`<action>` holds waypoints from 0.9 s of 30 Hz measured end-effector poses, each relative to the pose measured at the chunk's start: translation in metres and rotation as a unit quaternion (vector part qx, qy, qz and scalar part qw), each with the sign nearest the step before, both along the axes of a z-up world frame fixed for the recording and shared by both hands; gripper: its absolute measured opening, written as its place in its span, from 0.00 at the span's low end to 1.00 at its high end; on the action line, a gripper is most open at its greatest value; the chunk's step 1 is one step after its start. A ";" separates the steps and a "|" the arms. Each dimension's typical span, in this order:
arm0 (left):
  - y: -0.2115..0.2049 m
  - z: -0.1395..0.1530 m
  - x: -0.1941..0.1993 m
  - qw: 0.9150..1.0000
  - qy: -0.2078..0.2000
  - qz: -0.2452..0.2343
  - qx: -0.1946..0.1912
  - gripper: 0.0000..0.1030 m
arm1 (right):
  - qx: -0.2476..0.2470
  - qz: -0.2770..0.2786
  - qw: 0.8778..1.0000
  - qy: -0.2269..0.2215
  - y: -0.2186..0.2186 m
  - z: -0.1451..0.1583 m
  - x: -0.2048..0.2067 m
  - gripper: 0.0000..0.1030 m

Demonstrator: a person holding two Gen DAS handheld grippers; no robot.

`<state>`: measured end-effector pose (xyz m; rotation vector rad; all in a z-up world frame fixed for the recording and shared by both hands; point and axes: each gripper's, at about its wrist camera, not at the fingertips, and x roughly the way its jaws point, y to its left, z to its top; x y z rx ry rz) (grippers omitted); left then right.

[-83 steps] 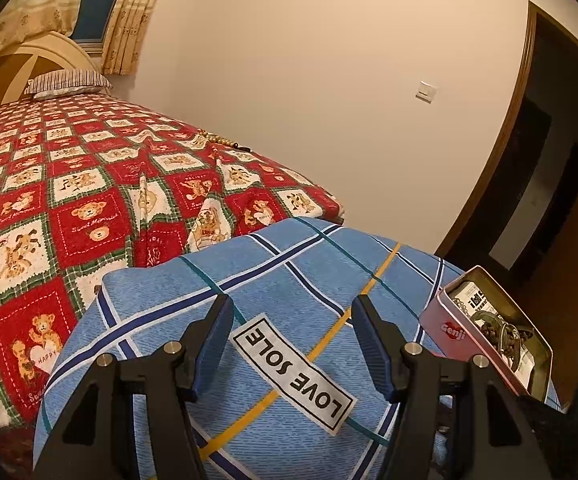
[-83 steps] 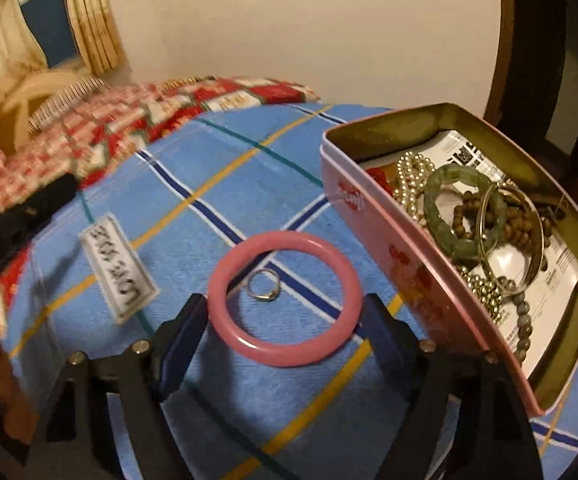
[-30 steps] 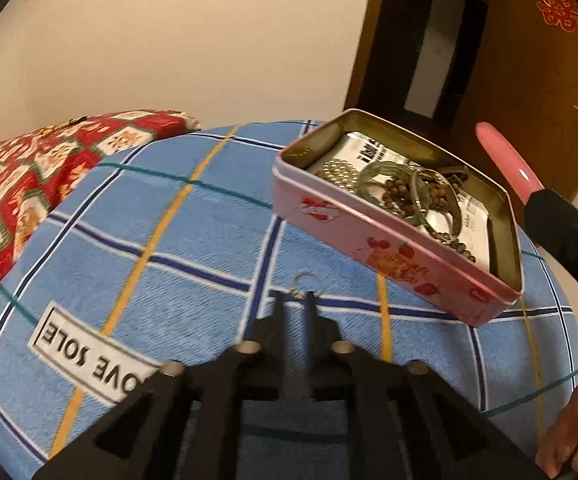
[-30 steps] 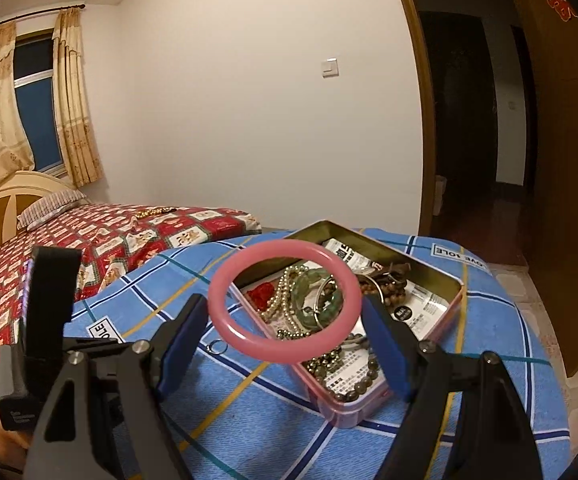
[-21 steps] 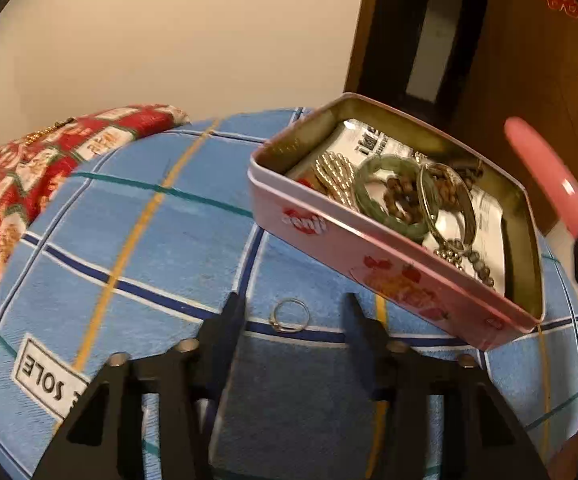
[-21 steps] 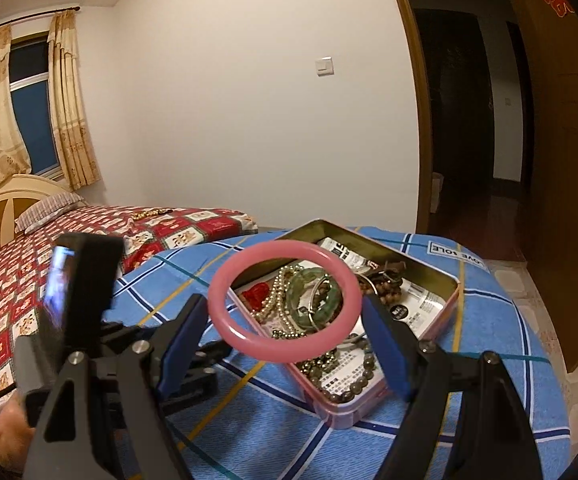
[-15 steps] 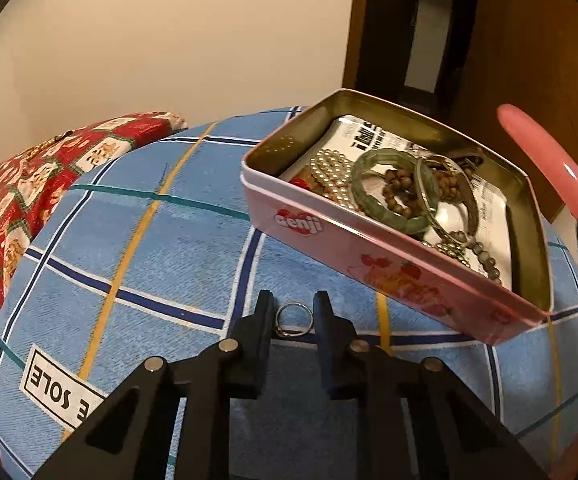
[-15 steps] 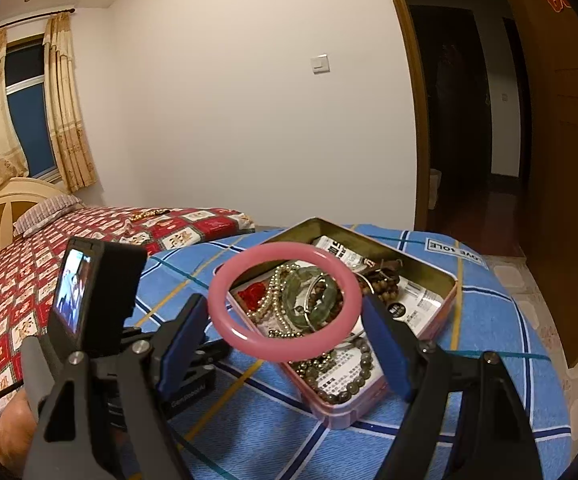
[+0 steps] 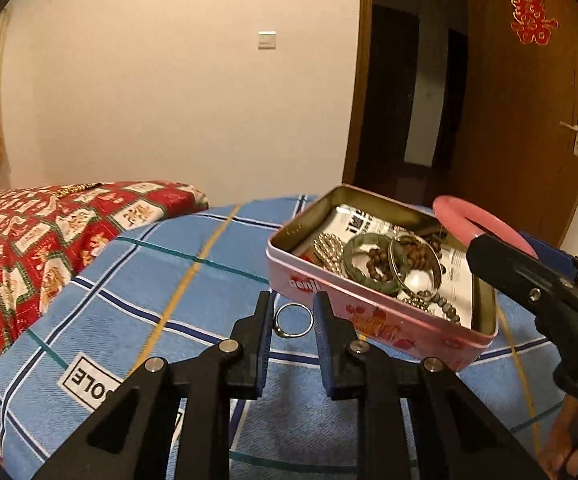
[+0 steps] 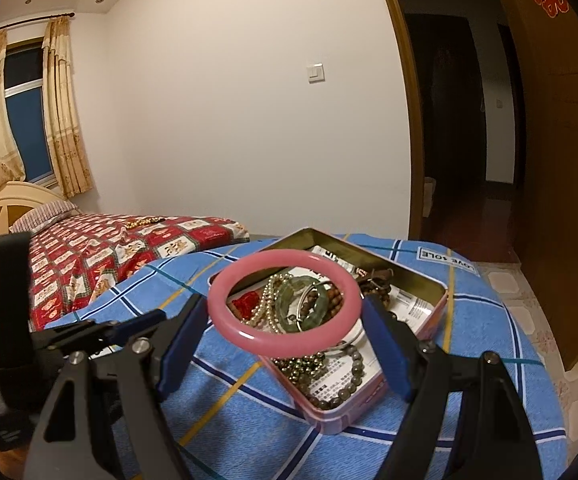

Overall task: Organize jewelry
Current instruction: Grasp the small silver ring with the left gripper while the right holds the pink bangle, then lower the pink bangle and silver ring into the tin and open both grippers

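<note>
In the left wrist view, the left claw (image 9: 292, 312) sits low over the blue plaid cloth (image 9: 193, 280) of the worktop, its jaws nearly closed around a small silver ring (image 9: 293, 321), which lies between the two tips; whether they pinch it cannot be told. Just beyond the ring stands an open pink tin (image 9: 373, 312) holding a green bangle (image 9: 369, 260), beads and a metal bracelet. The right claw (image 10: 285, 312) grips a pink bangle (image 10: 285, 304) across its width, held above the tin's near end. Farther off lies a bed with a red patterned quilt (image 9: 49, 224).
</note>
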<state>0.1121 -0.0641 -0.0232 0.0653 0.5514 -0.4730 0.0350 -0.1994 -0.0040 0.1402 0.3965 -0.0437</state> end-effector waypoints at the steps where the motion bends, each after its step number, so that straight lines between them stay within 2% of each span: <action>1: 0.002 0.001 0.000 1.000 0.000 0.002 -0.003 0.19 | -0.003 -0.002 1.000 -0.003 0.001 0.001 -0.001 0.79; 12: 0.006 0.021 -0.007 0.999 -0.021 0.003 -0.047 0.19 | -0.016 -0.026 0.999 -0.029 -0.003 0.007 -0.005 0.79; 18: -0.015 0.033 0.004 0.998 -0.035 -0.014 -0.047 0.19 | -0.018 -0.031 0.999 -0.028 -0.011 0.008 0.003 0.79; 23: -0.037 0.039 0.020 0.998 -0.037 -0.026 -0.054 0.19 | -0.047 -0.037 0.998 -0.030 -0.019 0.008 0.019 0.77; 24: -0.040 0.040 0.022 0.997 -0.036 -0.028 -0.056 0.19 | -0.049 -0.037 0.998 -0.028 -0.024 0.008 0.024 0.71; 25: -0.046 0.039 0.027 0.997 -0.037 -0.031 -0.054 0.19 | -0.047 -0.032 0.998 -0.025 -0.028 0.007 0.028 0.57; 26: -0.049 0.038 0.031 0.998 -0.037 -0.032 -0.050 0.19 | -0.046 -0.026 0.999 -0.013 -0.032 0.005 0.035 0.36; 27: -0.055 0.037 0.035 0.998 -0.037 -0.034 -0.044 0.19 | -0.043 -0.024 0.999 0.004 -0.037 0.001 0.044 0.34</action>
